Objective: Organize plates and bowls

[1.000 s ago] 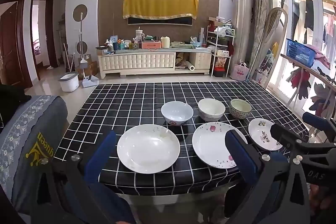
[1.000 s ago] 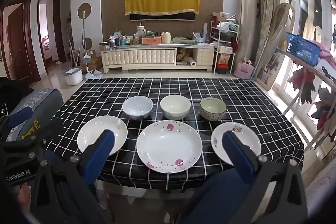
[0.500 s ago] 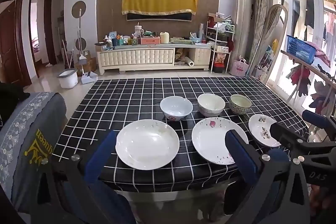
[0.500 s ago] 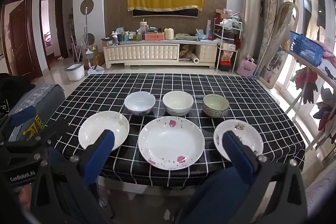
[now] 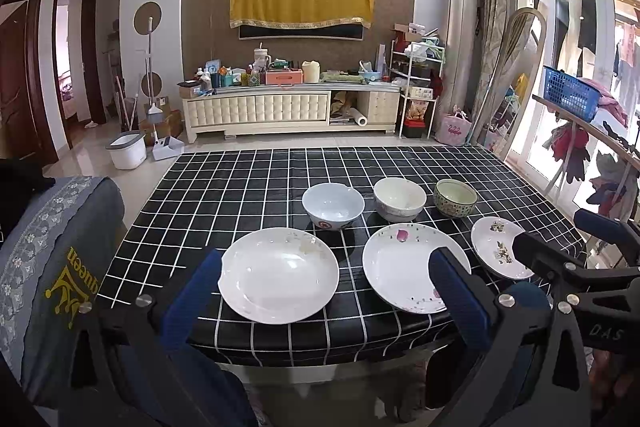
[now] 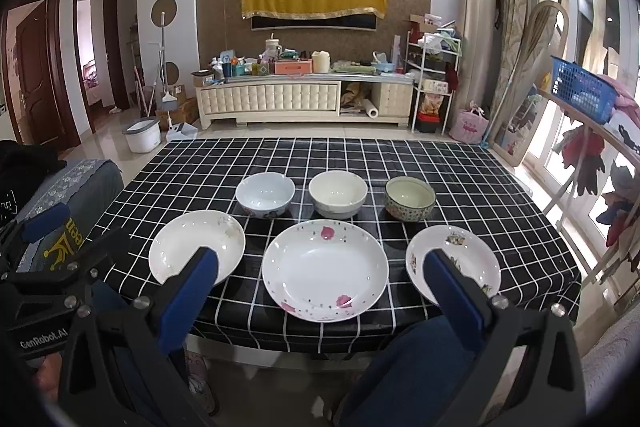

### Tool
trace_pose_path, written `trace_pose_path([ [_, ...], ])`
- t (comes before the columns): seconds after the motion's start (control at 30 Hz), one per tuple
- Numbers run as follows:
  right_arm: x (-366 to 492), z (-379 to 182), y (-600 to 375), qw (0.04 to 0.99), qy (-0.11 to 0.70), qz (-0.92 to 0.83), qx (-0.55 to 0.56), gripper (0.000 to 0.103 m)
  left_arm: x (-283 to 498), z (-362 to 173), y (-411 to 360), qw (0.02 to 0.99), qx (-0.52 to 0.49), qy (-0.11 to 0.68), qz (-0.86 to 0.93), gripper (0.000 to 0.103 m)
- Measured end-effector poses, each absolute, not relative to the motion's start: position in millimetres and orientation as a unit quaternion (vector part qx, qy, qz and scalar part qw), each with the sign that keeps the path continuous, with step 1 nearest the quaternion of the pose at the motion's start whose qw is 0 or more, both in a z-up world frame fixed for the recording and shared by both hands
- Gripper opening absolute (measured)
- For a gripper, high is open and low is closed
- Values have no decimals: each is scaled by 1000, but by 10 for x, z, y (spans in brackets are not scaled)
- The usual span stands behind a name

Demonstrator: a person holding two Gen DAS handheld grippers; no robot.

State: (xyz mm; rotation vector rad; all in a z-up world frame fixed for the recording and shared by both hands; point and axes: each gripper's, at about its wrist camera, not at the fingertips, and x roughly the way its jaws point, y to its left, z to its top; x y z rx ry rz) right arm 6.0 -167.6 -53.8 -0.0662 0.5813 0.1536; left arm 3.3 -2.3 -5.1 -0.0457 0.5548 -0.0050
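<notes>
Both hand-held grippers (image 5: 326,277) (image 6: 322,277) raised slightly, jaws spread

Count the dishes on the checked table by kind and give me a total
Plates: 3, the plain white plate, the pink-flowered plate and the small leaf-patterned plate.
Bowls: 3, the white bowl, the cream bowl and the green patterned bowl.
Total: 6 dishes.

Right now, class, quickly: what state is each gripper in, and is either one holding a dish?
Left gripper: open, holding nothing.
Right gripper: open, holding nothing.
</notes>
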Motion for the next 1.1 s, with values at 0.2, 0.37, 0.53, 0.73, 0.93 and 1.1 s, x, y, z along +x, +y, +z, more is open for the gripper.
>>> trace_pose_path([
  [0.2,67,-537,-1689,954,290,75,-32,103,33,-52,-21,962,-24,274,-2,102],
  [0.37,67,-527,-1695,953,291,75,-34,103,23,-45,-25,962,-25,273,-5,103],
  [0.53,72,-542,-1687,952,295,72,-36,103,25,-60,-31,962,-25,273,-5,103],
  [0.73,58,-535,-1689,952,295,72,-36,103,28,-68,-29,961,-27,276,-6,103],
  [0.93,56,-527,-1676,952,297,72,-36,103,24,-79,-24,960,-31,278,-8,103],
  [1.1,45,-521,-1671,952,295,71,-38,103,25,-80,-28,960,-30,278,-7,103],
])
